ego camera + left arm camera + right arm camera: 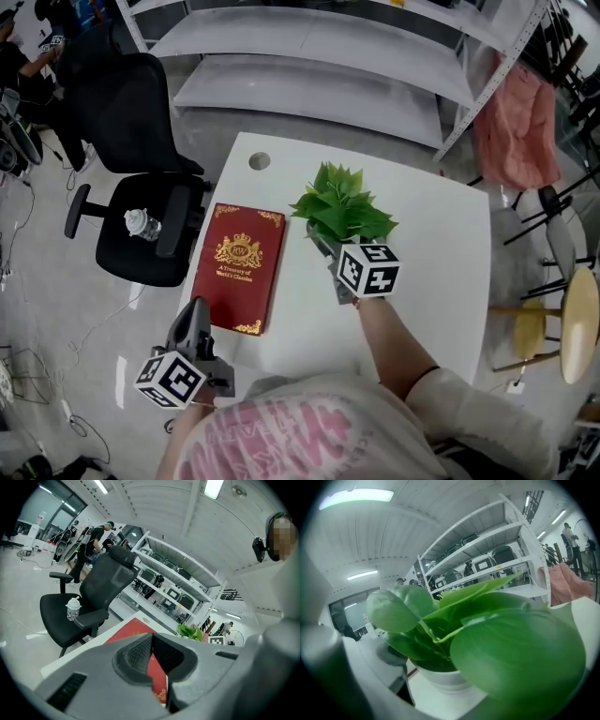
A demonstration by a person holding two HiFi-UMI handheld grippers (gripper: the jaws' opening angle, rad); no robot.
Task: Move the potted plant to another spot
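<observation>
The potted plant (342, 202), broad green leaves in a white pot (440, 679), stands near the middle of the white table (441, 244). My right gripper (323, 246) reaches under the leaves from the near side. In the right gripper view the pot sits between the jaws of the right gripper (454, 686). Its left finger (389, 660) stands a thin gap off the pot; the other finger is hidden by a leaf. My left gripper (197, 309) hangs at the table's near left corner, shut and empty, its fingertips (140, 651) touching.
A red book (239, 264) lies left of the plant, a round cable hole (260, 161) beyond it. A black office chair (141, 216) with a bottle (141, 224) on its seat stands left of the table. White shelving (309, 56) lines the back; wooden stools (572, 323) stand right.
</observation>
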